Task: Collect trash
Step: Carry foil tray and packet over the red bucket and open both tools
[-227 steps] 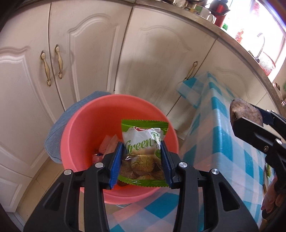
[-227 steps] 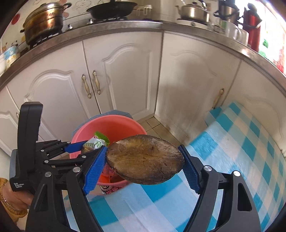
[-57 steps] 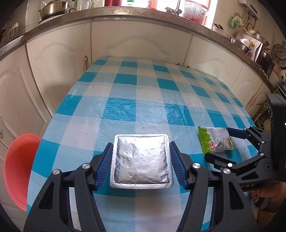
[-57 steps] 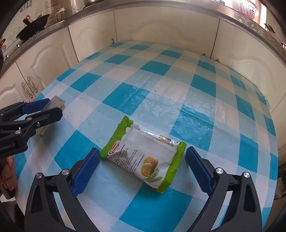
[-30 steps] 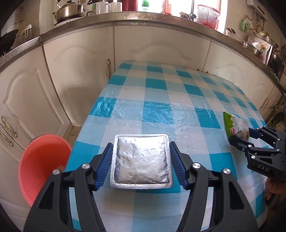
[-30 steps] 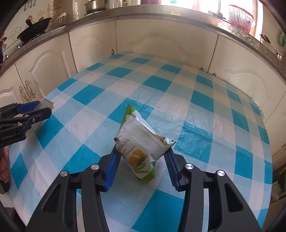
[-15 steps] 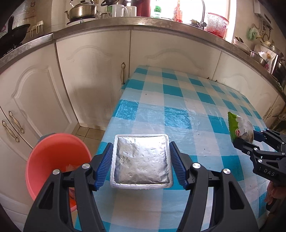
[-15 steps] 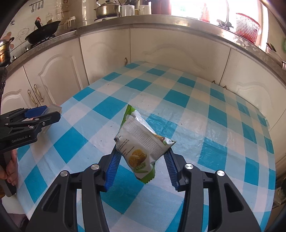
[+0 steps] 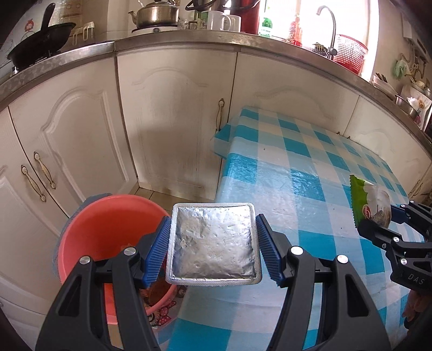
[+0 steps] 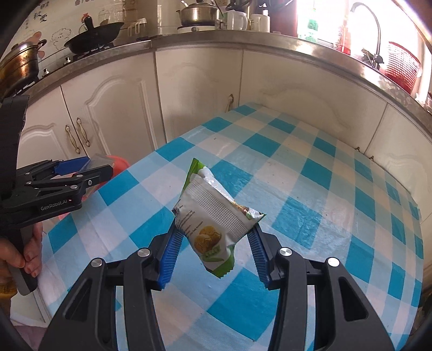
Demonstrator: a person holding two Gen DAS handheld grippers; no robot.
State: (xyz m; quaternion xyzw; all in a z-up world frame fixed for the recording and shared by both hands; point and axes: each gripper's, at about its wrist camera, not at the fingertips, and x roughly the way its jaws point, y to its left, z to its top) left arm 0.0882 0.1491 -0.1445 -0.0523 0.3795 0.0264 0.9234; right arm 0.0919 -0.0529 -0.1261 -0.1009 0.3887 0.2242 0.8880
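Observation:
My left gripper [image 9: 213,243] is shut on a square silver foil packet [image 9: 213,241] and holds it in the air at the table's left edge, beside the rim of a pink bucket [image 9: 108,218] on the floor. Some trash lies in the bucket. My right gripper [image 10: 214,248] is shut on a green and white snack packet [image 10: 213,216], lifted above the blue checked tablecloth [image 10: 310,189]. The snack packet also shows in the left wrist view [image 9: 371,202] at the right. The left gripper shows in the right wrist view [image 10: 81,167], with the bucket [image 10: 118,162] just behind it.
White cabinet doors [image 9: 167,121] stand behind the bucket and table. The counter above holds a kettle [image 9: 155,16], a wok [image 9: 40,43], cups and a red basket [image 9: 348,51] by the tap. A blue cloth [image 9: 93,197] lies behind the bucket.
Both grippers have swung left toward the bucket with their packets held. The bucket now sits closer beneath the left gripper. The right gripper closed on the snack packet and lifted it about a second ago.

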